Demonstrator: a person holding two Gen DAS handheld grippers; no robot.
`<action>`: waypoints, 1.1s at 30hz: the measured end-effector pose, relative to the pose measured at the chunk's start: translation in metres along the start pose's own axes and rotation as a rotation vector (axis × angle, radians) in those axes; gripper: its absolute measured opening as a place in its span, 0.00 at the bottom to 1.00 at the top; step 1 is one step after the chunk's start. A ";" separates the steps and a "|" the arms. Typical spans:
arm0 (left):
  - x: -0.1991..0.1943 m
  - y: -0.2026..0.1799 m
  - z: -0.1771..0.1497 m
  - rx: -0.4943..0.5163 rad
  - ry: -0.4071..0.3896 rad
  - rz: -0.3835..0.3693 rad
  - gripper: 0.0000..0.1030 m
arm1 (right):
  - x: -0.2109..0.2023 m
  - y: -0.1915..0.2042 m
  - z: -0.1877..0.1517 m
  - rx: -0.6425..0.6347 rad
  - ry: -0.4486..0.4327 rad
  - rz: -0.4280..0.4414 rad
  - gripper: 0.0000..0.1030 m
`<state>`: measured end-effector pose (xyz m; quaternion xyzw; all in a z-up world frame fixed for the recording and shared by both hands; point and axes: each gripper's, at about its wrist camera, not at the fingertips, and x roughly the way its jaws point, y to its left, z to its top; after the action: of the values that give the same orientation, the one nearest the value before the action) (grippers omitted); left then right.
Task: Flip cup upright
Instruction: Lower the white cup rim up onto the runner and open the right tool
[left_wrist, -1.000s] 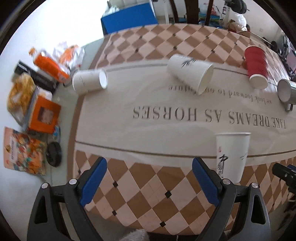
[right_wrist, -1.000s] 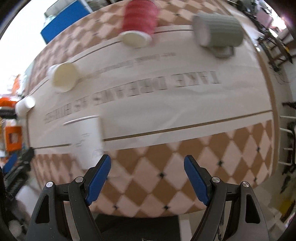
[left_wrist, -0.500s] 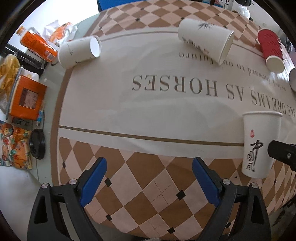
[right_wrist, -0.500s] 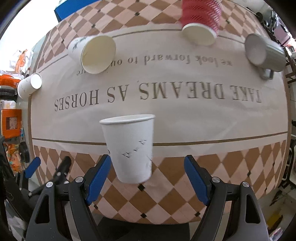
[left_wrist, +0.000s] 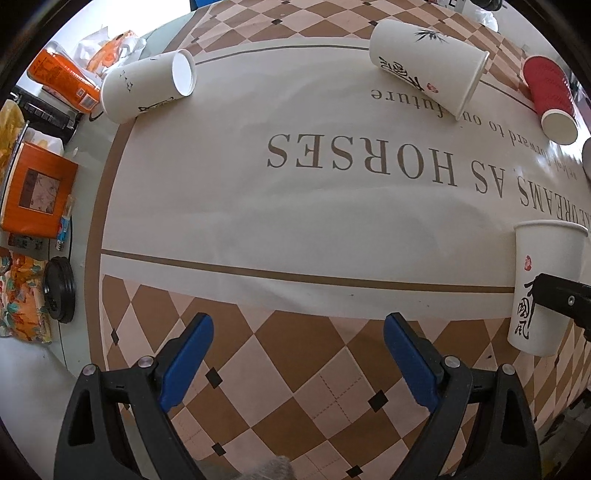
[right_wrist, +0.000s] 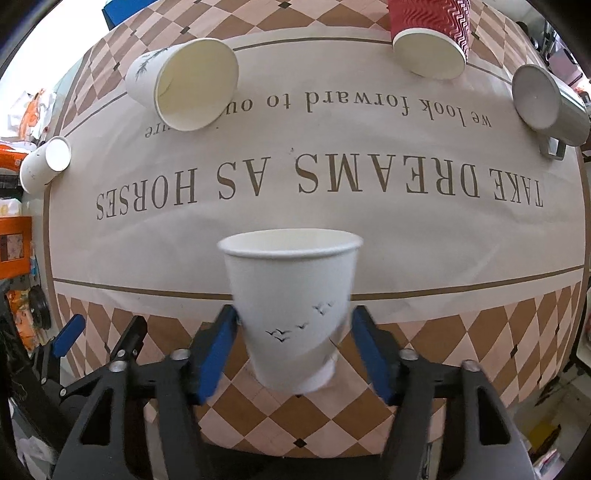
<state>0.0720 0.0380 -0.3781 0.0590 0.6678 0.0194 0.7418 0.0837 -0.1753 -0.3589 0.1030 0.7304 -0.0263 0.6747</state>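
Left to right on the tablecloth (right_wrist: 369, 236): small white cup (right_wrist: 44, 164) on its side at the far left edge, mouth toward centre; next the bamboo-print cup (right_wrist: 184, 85) also lying down, open mouth facing the right wrist camera; then the upright white cup (right_wrist: 291, 310) with bird print near the front edge, rim up, long axis vertical; further right the red ribbed cup (right_wrist: 432, 37) on its side and the grey mug (right_wrist: 550, 103) on its side, handle down. Right gripper (right_wrist: 291, 332) brackets the upright cup at mid-height: left pad looks touching the wall, right pad just beside it with a sliver of gap (blurred, so can't tell if it is clamped or letting go). Left gripper (left_wrist: 297, 363) spread wide, nothing between its pads, over the checkered border. In the left wrist view the upright cup (left_wrist: 543, 288) sits far right, the small white cup (left_wrist: 147, 86) upper left. Judgement: this cup looks done; four vessels lie unflipped. The left gripper is nearer the small cup, whose axis runs roughly left-right.
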 end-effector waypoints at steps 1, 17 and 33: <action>0.000 0.002 0.000 -0.002 -0.002 -0.005 0.91 | 0.001 0.000 0.000 0.004 -0.008 0.007 0.61; 0.004 0.013 0.032 -0.018 -0.054 -0.069 0.99 | -0.029 -0.033 -0.012 0.109 -0.332 0.067 0.59; 0.016 -0.006 0.040 0.046 -0.059 -0.017 0.99 | -0.021 -0.012 -0.017 0.011 -0.744 -0.033 0.60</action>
<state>0.1135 0.0308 -0.3906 0.0711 0.6463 -0.0041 0.7597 0.0665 -0.1865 -0.3381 0.0781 0.4365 -0.0769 0.8930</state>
